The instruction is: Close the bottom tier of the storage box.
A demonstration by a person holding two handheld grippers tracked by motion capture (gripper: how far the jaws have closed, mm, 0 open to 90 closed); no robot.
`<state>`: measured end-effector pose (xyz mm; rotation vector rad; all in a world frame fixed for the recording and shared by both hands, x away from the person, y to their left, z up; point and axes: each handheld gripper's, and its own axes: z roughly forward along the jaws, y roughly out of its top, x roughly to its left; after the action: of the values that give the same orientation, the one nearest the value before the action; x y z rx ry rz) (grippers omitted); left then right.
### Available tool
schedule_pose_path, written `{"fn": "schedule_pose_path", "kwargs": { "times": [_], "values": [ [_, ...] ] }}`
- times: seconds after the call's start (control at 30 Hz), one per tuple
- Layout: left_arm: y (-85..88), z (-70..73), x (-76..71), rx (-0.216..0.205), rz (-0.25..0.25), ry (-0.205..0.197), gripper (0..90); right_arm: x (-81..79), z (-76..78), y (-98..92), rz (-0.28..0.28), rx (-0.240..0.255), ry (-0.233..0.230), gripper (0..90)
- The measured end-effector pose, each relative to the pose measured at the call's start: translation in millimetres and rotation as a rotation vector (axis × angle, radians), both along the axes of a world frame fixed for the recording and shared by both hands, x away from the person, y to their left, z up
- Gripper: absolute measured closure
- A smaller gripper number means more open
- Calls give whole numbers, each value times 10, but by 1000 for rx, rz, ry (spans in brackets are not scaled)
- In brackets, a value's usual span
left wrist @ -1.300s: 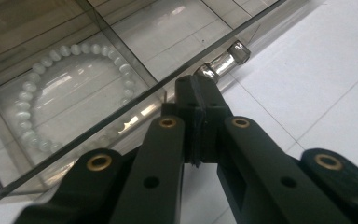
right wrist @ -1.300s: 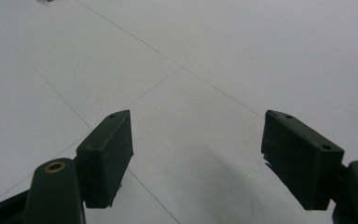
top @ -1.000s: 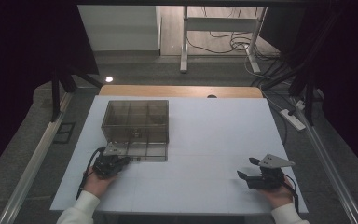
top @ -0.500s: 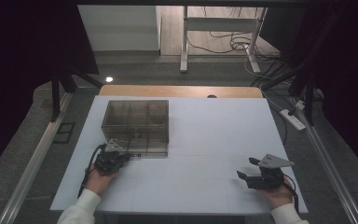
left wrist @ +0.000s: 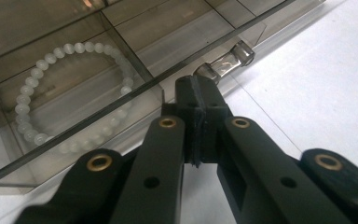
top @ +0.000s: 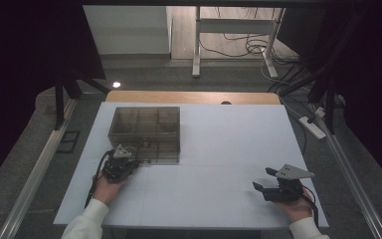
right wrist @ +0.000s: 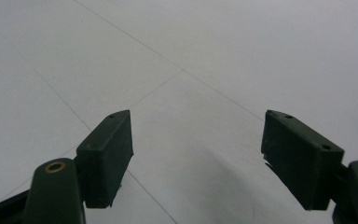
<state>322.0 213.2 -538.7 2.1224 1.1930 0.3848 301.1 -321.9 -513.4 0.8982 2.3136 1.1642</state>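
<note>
Smoked clear plastic organiser box [top: 145, 130] sits on the left half of the white tabletop [top: 229, 149], near the far edge. Thin straight dividers split it into rectangular compartments; walls glossy, hard-edged. No label, brand or writing readable on it. In my left claw view, a bracelet of round milky-white beads [left wrist: 51, 93] lies in a ring in one compartment. A small clear rounded latch tab [left wrist: 226, 60] sticks out from the box's front edge.

My left claw [left wrist: 196, 88] is fully closed, matte black pads pressed flat together with nothing between them, tips right at the front edge just beside that latch; can't tell if touching. Brass rivets on the links.

My right claw [right wrist: 196, 154] is open, nothing in it, low over bare tabletop with faint seam lines, well apart from the box.
</note>
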Motion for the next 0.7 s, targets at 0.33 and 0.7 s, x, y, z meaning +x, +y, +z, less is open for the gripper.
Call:
{"fn": "schedule_pose_path", "kwargs": {
  "times": [0.33,0.7],
  "values": [
    [-10,9,121,0,14,1,890,5,-4,-4,-1,-1,1,249],
    [2,5,235,-2,31,5,890,5,-7,1,-1,0,-1,249]
  ]
}}
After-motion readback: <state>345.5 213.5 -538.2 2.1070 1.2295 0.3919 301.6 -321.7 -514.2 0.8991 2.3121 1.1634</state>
